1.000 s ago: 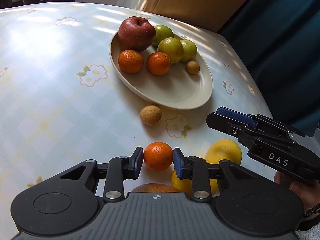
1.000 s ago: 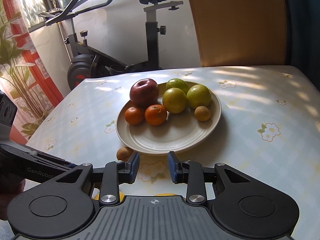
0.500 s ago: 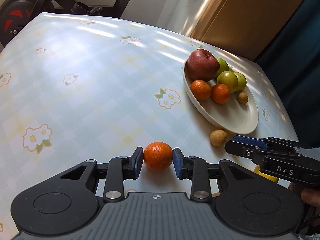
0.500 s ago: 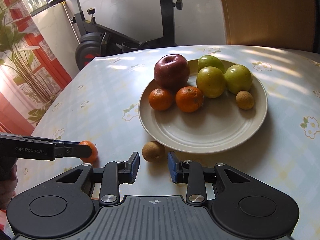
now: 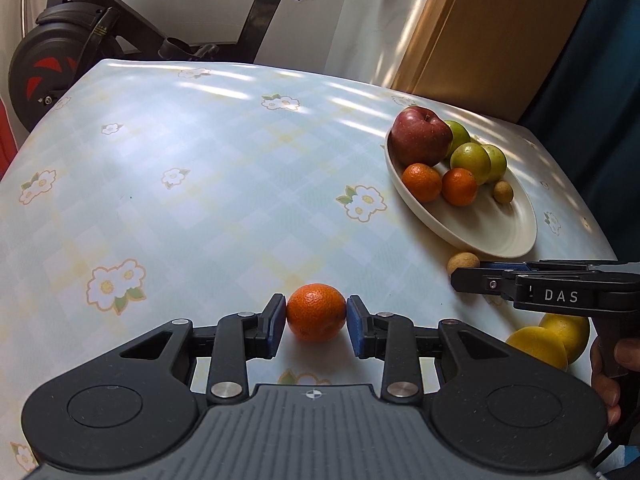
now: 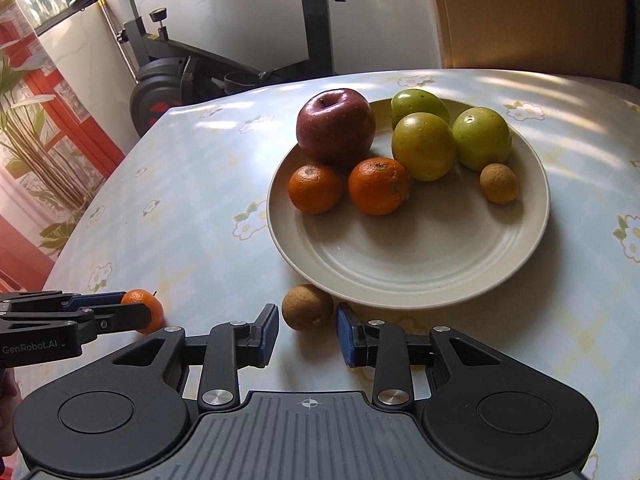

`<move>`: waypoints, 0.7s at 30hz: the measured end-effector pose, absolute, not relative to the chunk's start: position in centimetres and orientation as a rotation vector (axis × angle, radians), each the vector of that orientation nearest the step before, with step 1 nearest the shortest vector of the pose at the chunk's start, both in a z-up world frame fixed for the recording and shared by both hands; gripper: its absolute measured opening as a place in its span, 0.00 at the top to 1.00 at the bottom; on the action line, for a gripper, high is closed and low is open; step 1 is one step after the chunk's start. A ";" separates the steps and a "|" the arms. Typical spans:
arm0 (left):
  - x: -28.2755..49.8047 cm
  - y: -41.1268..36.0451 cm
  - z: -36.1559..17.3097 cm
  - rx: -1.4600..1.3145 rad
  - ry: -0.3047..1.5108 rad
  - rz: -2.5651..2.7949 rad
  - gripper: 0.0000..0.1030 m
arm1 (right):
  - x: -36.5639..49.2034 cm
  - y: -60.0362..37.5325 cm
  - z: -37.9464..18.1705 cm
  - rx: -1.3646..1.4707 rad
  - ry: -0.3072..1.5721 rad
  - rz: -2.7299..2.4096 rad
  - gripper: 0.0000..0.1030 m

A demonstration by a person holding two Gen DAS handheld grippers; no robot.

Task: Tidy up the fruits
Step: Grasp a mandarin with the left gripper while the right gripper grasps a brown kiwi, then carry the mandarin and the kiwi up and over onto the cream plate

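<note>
In the left wrist view a tangerine (image 5: 316, 312) is pinched between the left gripper (image 5: 316, 326) pads — likely bound for the plate (image 5: 516, 236), where two tangerines, three green fruits, one apple (image 5: 421, 141) and one longan are gathered.

In the right wrist view the right gripper (image 6: 307, 334) jaws are narrowly spread beside a loose longan (image 6: 307, 307) on the table — untouched.

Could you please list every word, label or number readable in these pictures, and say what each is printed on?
"DAS": on the side of the right claw, seen from the left wrist.
"GenRobot.AI": on the side of the left claw, seen from the right wrist.
Yellow sticker on the exercise bike: too small to read.
</note>
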State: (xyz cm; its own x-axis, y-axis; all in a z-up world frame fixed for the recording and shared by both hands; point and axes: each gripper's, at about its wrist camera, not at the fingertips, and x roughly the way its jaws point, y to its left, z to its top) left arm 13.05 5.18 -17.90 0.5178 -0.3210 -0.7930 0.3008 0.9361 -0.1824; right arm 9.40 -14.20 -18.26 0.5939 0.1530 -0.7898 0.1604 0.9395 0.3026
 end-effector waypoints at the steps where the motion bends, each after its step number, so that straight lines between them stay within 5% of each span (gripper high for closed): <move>1: 13.0 5.1 -17.9 -0.019 0.954 -0.372 0.66 | 9.4 -14.2 -18.2 0.369 0.936 -0.007 0.71; 21: 13.0 4.7 -18.0 -0.035 0.963 -0.340 0.65 | 7.1 -14.7 -16.7 0.398 0.855 0.029 0.75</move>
